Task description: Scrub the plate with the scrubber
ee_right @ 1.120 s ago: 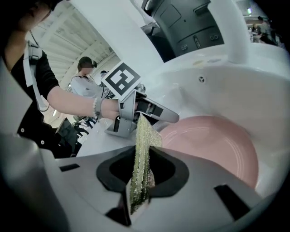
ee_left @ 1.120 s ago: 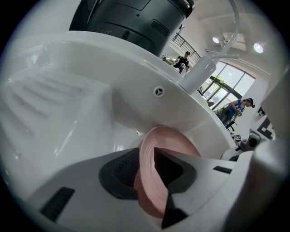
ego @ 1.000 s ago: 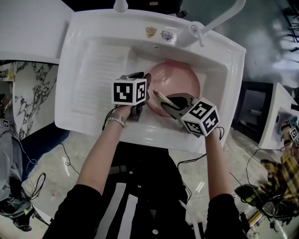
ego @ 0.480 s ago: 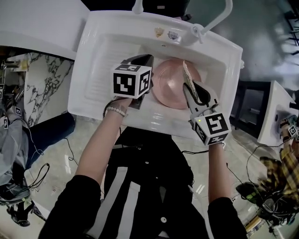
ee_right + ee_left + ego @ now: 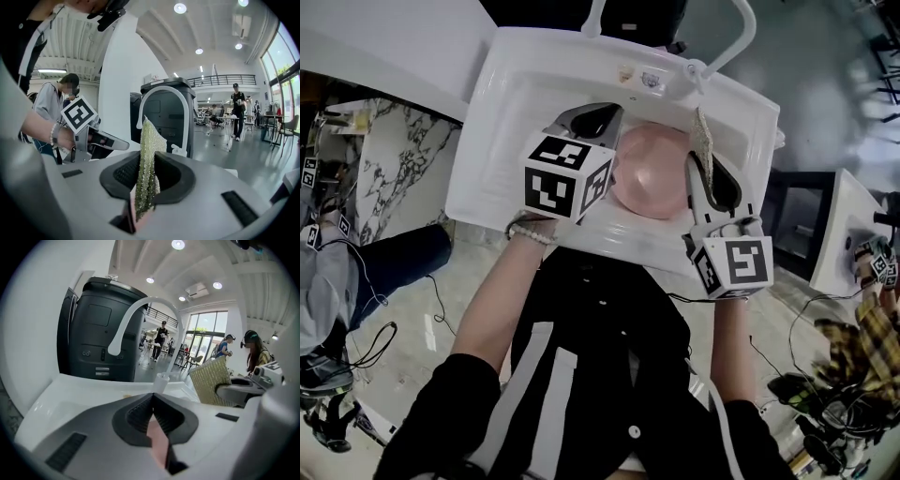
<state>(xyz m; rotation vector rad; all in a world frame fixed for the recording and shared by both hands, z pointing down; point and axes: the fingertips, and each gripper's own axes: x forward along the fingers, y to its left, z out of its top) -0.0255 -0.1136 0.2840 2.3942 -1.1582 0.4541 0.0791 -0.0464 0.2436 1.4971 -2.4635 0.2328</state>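
Head view, risk: the plate [image 5: 652,178] is lying unheld in the sink [image 5: 516,141] while both claws are hovering above it; scrubbed loose like this, it is likely to be sliding or rocking against the basin wall
Head view, claws: the left claw [image 5: 602,114] is hanging just beside the plate's left rim; the right claw [image 5: 701,161] is carrying the scrubber [image 5: 703,131] upright over the right rim
Left gripper view, risk: nothing is steadying the plate, so 1 hard stroke could be tipping it
Left gripper view, claw: the 2 jaws are meeting pad to pad, pinching nothing; a pink sliver [image 5: 159,441] is showing in the gap beneath, probably the plate below
Right gripper view, risk: the scrubber [image 5: 149,140] is standing tall above the pads; pressing down could be folding it or dragging it out
Right gripper view, claw: the jaws are clamping tight on the scrubber's lower part
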